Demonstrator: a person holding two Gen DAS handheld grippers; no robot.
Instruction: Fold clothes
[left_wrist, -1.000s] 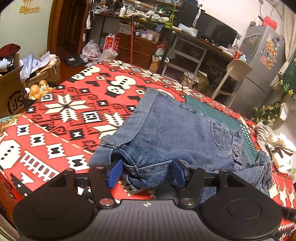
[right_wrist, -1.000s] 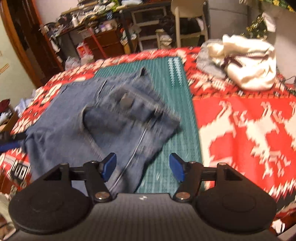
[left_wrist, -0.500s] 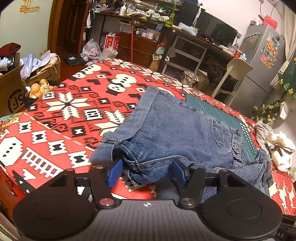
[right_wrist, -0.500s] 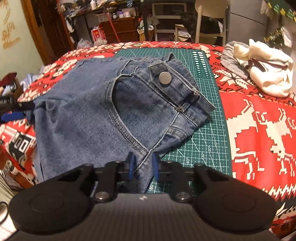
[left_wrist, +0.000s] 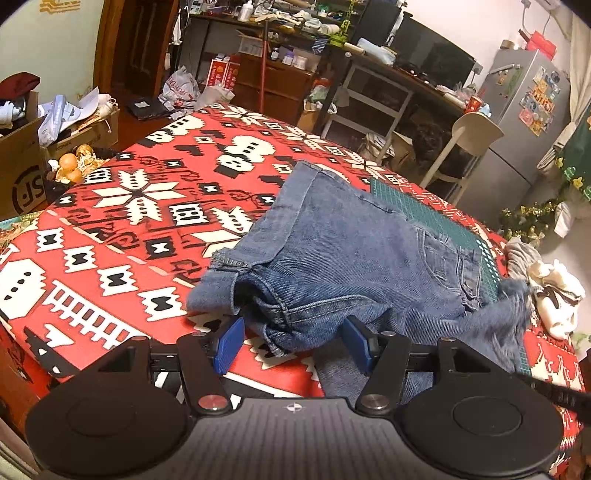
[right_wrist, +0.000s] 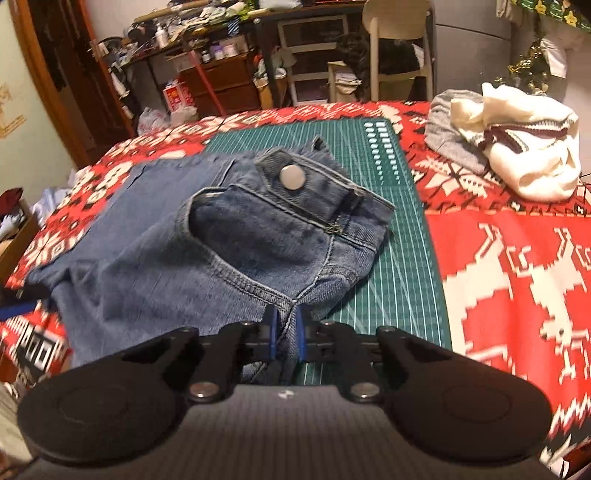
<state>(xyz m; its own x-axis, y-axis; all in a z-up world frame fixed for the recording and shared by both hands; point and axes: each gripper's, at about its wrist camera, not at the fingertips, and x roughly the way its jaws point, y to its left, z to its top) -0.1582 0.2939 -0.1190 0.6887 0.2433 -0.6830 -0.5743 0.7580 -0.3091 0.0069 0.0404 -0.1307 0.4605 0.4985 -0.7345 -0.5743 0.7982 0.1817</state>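
The denim shorts lie rumpled on the surface, their waistband end over the green cutting mat. The right tool is pinching the fly seam near the mat's near edge, while the left tool sits spread around a bunched leg hem on the shorts' far side from the mat. It looks like gripping for a fold; the left must close before both lift together.

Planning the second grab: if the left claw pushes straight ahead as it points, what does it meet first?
Likely the bunched hem of the blue denim shorts, already lying between the open left claw pads; depth is hard to judge.
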